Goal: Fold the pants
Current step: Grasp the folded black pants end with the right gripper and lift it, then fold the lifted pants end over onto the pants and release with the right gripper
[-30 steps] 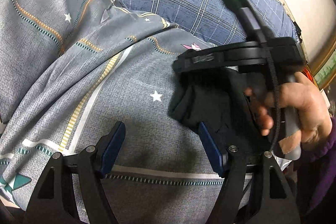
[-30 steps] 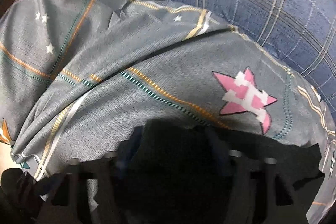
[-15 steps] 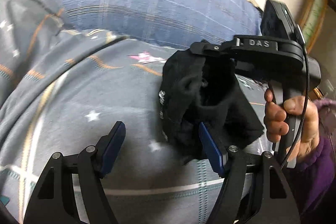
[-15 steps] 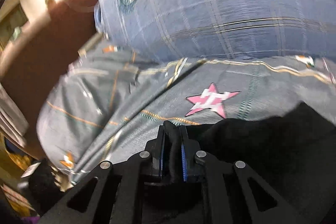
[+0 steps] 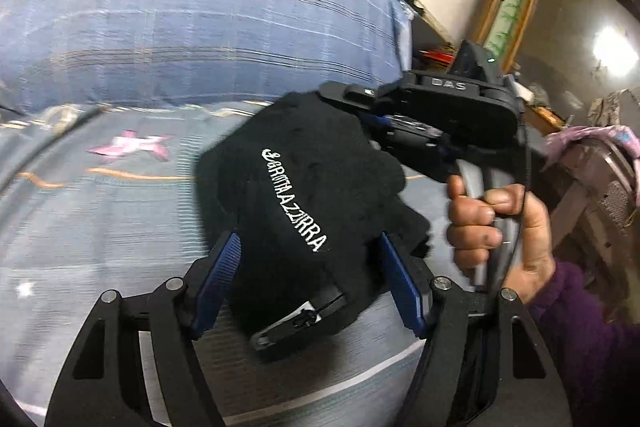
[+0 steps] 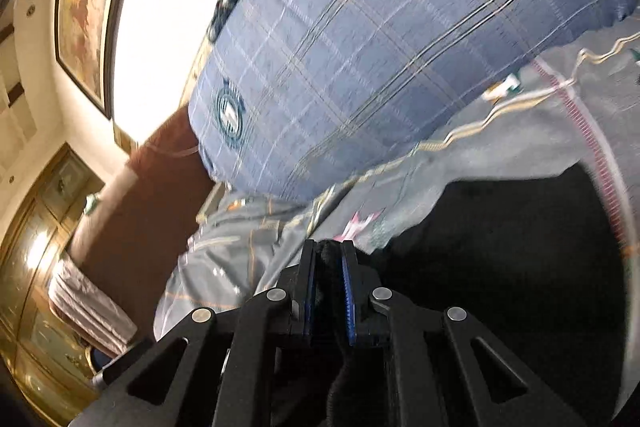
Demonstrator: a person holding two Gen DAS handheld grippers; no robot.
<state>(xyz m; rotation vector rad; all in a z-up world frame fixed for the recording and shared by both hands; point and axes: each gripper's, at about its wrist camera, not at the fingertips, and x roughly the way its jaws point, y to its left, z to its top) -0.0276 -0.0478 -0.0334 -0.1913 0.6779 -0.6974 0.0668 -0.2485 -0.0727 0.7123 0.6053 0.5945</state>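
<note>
Bed (image 5: 100, 227) below, grey starred cover under blue plaid pillow (image 6: 380, 47). Black pants (image 5: 304, 211) bunched above it, pinched in narrow right hand-held gripper (image 6: 329, 291). Left hand-held gripper (image 5: 308, 287) wide, straddling cloth, not pressing. Risk: thin pinch slipping, bundle dropping unfolded. Lettering, zipper only in left view; pinch only in right.

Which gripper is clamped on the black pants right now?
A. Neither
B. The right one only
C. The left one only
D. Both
B: the right gripper has its fingers pinched together on a fold of the black pants, while the left gripper stands wide open, the fabric hanging between its fingers without being pressed.
</note>
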